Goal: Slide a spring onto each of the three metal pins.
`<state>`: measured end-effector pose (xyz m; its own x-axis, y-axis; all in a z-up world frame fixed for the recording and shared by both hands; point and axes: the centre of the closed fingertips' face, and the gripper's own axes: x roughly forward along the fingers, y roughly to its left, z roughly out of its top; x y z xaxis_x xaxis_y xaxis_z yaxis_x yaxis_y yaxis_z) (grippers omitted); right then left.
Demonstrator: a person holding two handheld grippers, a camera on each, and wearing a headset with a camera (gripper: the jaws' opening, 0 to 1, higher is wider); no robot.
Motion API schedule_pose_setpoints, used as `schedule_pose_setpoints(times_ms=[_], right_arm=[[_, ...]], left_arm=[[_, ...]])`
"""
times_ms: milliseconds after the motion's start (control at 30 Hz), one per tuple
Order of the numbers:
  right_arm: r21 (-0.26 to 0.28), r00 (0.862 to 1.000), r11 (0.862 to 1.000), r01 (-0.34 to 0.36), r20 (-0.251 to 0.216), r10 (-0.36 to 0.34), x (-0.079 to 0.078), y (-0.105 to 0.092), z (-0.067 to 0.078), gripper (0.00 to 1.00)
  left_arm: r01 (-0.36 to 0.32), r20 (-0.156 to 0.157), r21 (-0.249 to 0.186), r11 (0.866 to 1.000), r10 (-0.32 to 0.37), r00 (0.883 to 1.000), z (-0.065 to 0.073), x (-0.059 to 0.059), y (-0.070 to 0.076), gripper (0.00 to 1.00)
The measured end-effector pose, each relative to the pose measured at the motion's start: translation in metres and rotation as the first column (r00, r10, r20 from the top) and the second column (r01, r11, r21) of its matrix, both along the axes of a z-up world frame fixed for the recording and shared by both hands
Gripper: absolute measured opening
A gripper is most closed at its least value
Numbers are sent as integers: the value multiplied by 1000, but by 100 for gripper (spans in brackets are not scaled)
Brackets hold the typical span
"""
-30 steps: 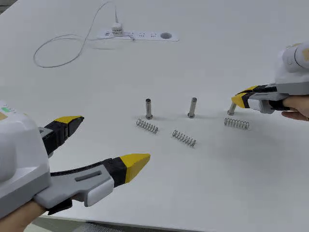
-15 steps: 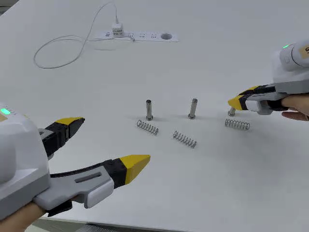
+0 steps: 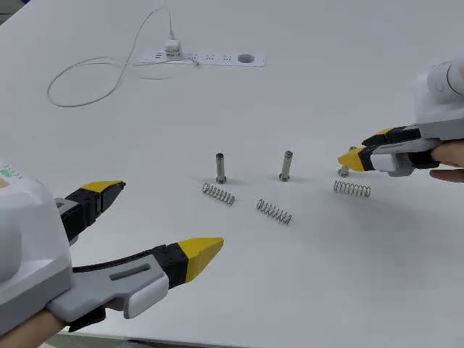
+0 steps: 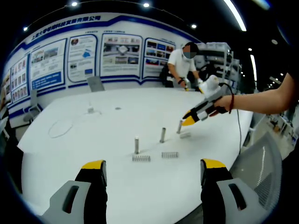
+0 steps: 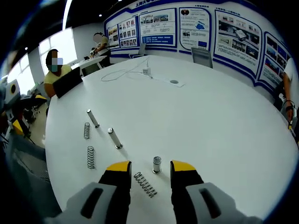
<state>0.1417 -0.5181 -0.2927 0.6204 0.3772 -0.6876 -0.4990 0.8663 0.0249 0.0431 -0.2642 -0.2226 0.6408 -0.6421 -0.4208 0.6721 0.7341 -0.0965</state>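
Currently right gripper (image 5: 149, 167) unclenched, lower-centre pin (image 5: 157, 164) just ahead between jaws; left gripper (image 3: 158, 216) spread too. Spring (image 5: 144, 183) looks light, squashy, prone to roll: pinch gently mid-coil

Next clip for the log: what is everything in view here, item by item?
Table: one, white, under everything.
Metal pins: three, silver, upright in a row; left, middle, right.
Springs: three, silver, lying flat, one by each pin, none on a pin.
Power strip: one, white, far side of the table.
Cable: one, white, looped beside the power strip.
Wall posters: several, blue and white, background.
Other people: at least two, background.
Left tongs: one, yellow-tipped, open, near edge.
Right tongs: one, yellow-tipped, open, tips either side of the right pin.
Hand: one, holding the right tongs.
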Motion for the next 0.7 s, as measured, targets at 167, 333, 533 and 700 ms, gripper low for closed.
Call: schedule_pose_setpoints(times_ms=[167,333,533,700], right_arm=[[-21,998,999,-33,-47,32,-11,-1,-4,35],[-55,995,996,-74,-70,70,-19,-1,-8,34],[-91,988,987,-136,-85,129,-27,4,-12,32],[-135,973,966,-222,-90,211,-34,13,-17,31]], left_arm=[[-2,0,1,1000,2,1000,0,0,1,84],[-4,-1,1,1000,4,1000,-1,0,1,84],[-6,-1,2,1000,6,1000,-1,-1,1,84],[-11,-4,1,1000,11,1000,-2,-1,3,84]])
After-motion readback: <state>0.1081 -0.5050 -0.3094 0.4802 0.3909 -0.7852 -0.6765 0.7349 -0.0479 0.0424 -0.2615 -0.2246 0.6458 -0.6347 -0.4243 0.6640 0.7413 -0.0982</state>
